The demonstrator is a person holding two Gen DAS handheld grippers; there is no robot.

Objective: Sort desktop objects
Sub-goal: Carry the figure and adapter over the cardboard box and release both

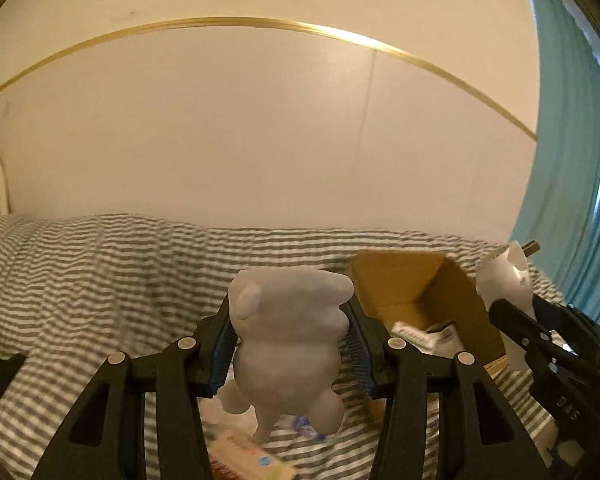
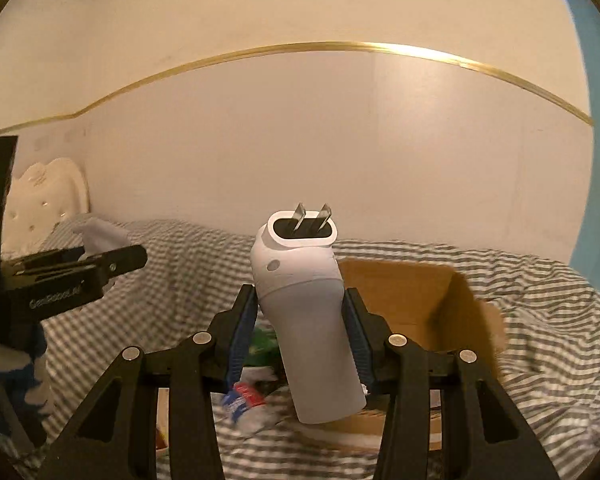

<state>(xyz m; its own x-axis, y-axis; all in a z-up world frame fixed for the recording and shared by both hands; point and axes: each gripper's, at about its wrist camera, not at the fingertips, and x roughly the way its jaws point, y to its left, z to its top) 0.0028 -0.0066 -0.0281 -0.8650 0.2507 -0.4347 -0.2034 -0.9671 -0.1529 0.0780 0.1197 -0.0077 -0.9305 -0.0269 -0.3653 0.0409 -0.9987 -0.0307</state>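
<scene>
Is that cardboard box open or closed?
Open: the cardboard box has its flap raised, and white packets show inside it.

We see the left claw (image 1: 290, 344) clamped on a grey figurine (image 1: 288, 344), its blue pads pressing both flanks, the figurine raised clear of the striped bed cover (image 1: 100, 280). An open cardboard box (image 1: 416, 296) sits on the bed toward its right edge. Beside it, the right claw (image 1: 520, 320) carries a white plug adapter (image 1: 504, 280). Packets (image 1: 244, 452) lie below the figurine.
</scene>
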